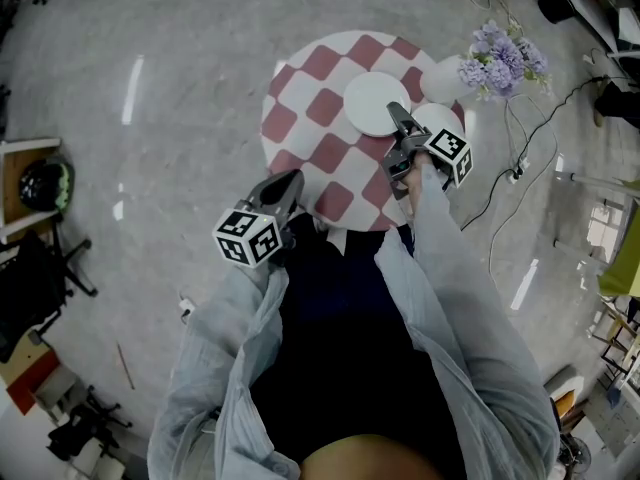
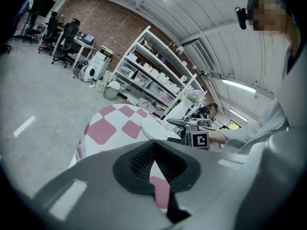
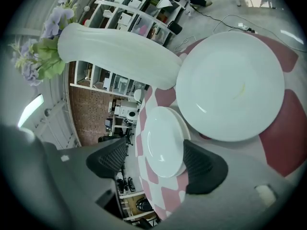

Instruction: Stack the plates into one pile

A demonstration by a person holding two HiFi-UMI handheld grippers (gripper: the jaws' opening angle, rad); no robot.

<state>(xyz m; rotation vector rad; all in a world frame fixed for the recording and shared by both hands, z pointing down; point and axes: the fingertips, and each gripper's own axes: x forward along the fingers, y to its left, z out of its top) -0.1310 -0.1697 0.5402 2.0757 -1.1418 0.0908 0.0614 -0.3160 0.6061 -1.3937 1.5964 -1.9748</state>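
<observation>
Checkered bench (image 1: 310,118) holds plates (image 1: 375,103) at 1 o'clock; right gripper (image 3: 154,162) fingers released at their edge, left gripper (image 2: 153,162) fingers clenched

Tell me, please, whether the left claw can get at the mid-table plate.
Probably yes: only bare checked cloth lies between the left claw and the plate. The right claw sits at its other side, and the left jaws, now shut, must open.

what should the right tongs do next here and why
Probably draw the right tongs back off the pile, ready to go for the lone plate. They stand open with the pile's rim between them, not pinched, so it looks set down. The lone plate lies apart beside it on the checked table.
</observation>
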